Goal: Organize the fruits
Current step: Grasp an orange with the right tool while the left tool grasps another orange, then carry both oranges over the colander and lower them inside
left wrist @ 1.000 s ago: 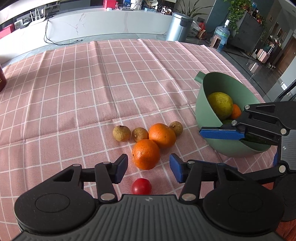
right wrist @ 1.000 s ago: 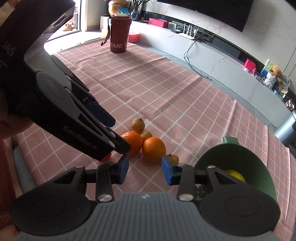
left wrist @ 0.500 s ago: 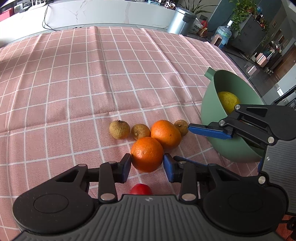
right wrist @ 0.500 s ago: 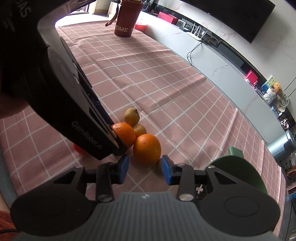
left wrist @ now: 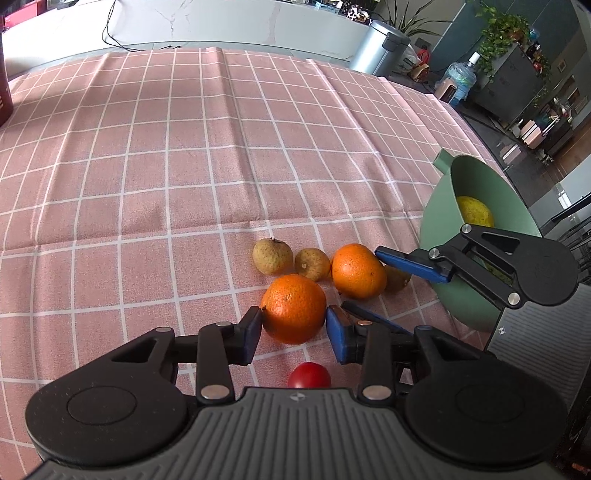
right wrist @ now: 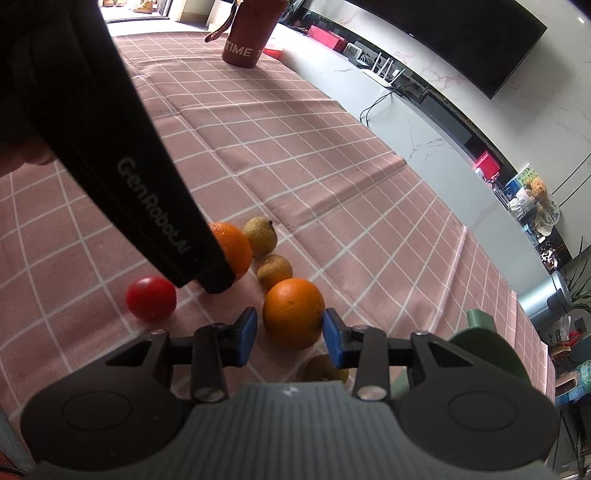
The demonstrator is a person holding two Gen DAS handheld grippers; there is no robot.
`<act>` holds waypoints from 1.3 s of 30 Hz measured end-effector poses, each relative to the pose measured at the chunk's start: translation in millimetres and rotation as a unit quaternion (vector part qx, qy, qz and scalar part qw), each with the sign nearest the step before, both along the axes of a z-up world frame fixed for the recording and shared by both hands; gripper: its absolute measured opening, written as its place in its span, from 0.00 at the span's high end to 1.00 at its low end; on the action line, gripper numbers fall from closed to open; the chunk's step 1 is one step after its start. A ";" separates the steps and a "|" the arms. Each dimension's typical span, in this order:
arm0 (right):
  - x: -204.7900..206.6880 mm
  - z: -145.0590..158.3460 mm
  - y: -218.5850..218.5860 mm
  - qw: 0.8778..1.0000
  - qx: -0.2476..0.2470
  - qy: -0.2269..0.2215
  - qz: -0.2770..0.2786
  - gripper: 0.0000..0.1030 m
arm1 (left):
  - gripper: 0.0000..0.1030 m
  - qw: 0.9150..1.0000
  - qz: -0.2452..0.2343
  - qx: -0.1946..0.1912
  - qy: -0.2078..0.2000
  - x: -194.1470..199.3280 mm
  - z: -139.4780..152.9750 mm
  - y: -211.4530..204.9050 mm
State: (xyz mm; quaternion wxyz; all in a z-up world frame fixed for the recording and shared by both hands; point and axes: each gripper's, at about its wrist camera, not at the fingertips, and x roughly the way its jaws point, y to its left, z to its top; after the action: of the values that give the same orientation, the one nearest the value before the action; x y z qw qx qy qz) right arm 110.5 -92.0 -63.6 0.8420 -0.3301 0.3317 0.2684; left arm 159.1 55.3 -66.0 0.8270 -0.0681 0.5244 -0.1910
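Two oranges lie on the pink checked tablecloth. My left gripper (left wrist: 293,326) has its blue pads on both sides of the near orange (left wrist: 293,308), pressed against it. My right gripper (right wrist: 290,332) straddles the far orange (right wrist: 293,314), also seen in the left wrist view (left wrist: 356,271); one pad touches it and a small gap shows at the other. Three small brownish fruits (left wrist: 272,256) (left wrist: 312,264) (left wrist: 397,278) lie beside the oranges. A red cherry tomato (left wrist: 309,374) sits just under my left gripper. A green bowl (left wrist: 476,192) at the right holds a yellow-green fruit (left wrist: 474,212).
A dark red bottle (right wrist: 251,33) stands at the far end of the cloth. My left gripper's black body (right wrist: 110,147) fills the left of the right wrist view. The table edge runs close behind the bowl.
Both grippers moved forward and down onto the fruit. The left gripper narrowed from open to pads against the near orange. The right gripper advanced until the far orange sits between its pads.
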 end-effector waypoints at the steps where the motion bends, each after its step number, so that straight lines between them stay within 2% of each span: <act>1: 0.0 -1.0 0.0 1.000 0.000 -0.003 -0.002 0.66 | 0.58 1.000 0.002 -0.001 -0.001 1.4 -0.8 -0.3; 7: 5.0 -4.6 -0.7 1.000 0.005 -0.007 -0.013 0.67 | 0.54 1.000 0.009 -0.013 0.001 5.0 -5.2 -0.7; 21: -10.7 0.5 0.6 1.000 0.001 -0.029 -0.003 0.70 | 0.58 0.999 0.029 -0.008 -0.018 -6.5 -0.9 0.8; 30: -22.3 49.4 -23.7 0.998 0.059 -0.017 -0.016 0.70 | 0.58 0.997 0.035 -0.036 -0.053 -22.0 42.8 -8.3; 39: -35.1 108.9 -92.7 0.993 0.098 -0.001 -0.062 0.70 | 0.58 0.995 -0.029 -0.028 -0.095 -25.0 91.2 -72.1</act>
State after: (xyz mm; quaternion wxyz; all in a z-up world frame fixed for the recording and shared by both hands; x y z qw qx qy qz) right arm 75.4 -184.8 45.3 0.8854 -0.2253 0.3233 0.2464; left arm 134.1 -16.8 25.2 0.8651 -0.0576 0.4393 -0.2353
